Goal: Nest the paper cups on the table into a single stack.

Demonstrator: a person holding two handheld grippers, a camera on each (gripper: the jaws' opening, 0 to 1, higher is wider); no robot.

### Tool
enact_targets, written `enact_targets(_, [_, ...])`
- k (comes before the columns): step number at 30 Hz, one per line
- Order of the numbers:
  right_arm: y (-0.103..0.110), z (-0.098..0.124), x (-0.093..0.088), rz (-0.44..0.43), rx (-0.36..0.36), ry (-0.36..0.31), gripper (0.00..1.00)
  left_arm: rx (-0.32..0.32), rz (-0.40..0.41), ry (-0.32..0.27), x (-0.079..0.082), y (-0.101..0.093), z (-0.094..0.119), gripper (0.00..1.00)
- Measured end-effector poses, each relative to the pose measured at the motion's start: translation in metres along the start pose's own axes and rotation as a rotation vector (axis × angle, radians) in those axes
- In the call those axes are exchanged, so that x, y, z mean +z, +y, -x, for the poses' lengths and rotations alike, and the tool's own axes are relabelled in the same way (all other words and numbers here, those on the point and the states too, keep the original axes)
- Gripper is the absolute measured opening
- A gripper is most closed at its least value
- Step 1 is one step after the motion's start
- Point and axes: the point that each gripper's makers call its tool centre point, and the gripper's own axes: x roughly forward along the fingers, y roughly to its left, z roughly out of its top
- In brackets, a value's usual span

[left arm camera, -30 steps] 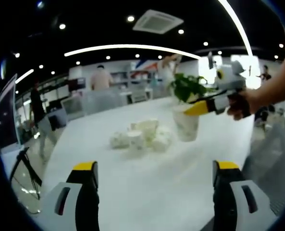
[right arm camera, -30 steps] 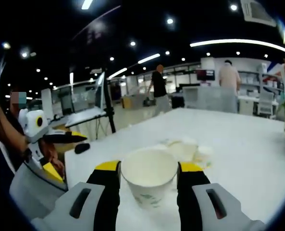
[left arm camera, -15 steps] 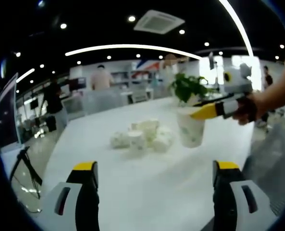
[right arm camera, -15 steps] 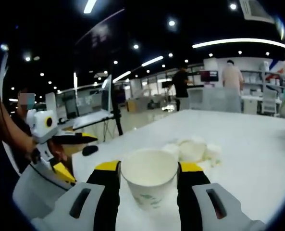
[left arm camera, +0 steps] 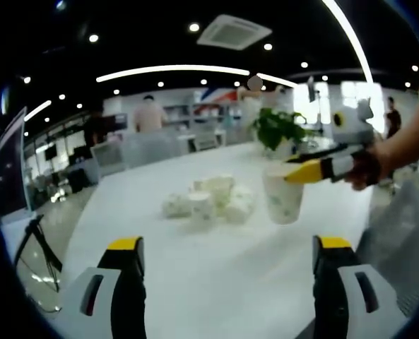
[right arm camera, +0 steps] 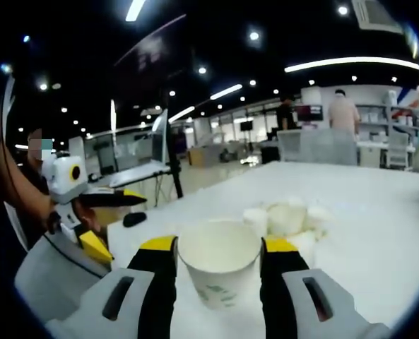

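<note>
- One paper cup [right arm camera: 218, 267], white with a green print, upright and mouth up, is pinched between the yellow-tipped jaws of the right gripper [right arm camera: 218, 258]; in the left gripper view the same cup [left arm camera: 282, 194] hangs above the table with a hand [left arm camera: 365, 168] behind the tool.
- One loose heap of paper cups [left arm camera: 213, 198], several lying on their sides, sits on the white table [left arm camera: 216, 268] near its middle; in the right gripper view the heap [right arm camera: 288, 217] lies just beyond the held cup.
- One left gripper [left arm camera: 227, 258], jaws spread wide with nothing between them, low over the near table; the right gripper view also shows it [right arm camera: 99, 229] off to the left.
- One potted green plant [left arm camera: 278, 128] stands behind the held cup.
- Several people stand far off among the office desks.
</note>
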Motion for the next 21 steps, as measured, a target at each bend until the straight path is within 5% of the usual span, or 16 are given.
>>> enact_targets(21, [0.001, -0.013, -0.042, 0.019, 0.02, 0.028, 0.42, 0.004, 0.003, 0.0, 0.001, 0.002, -0.001, 0.98])
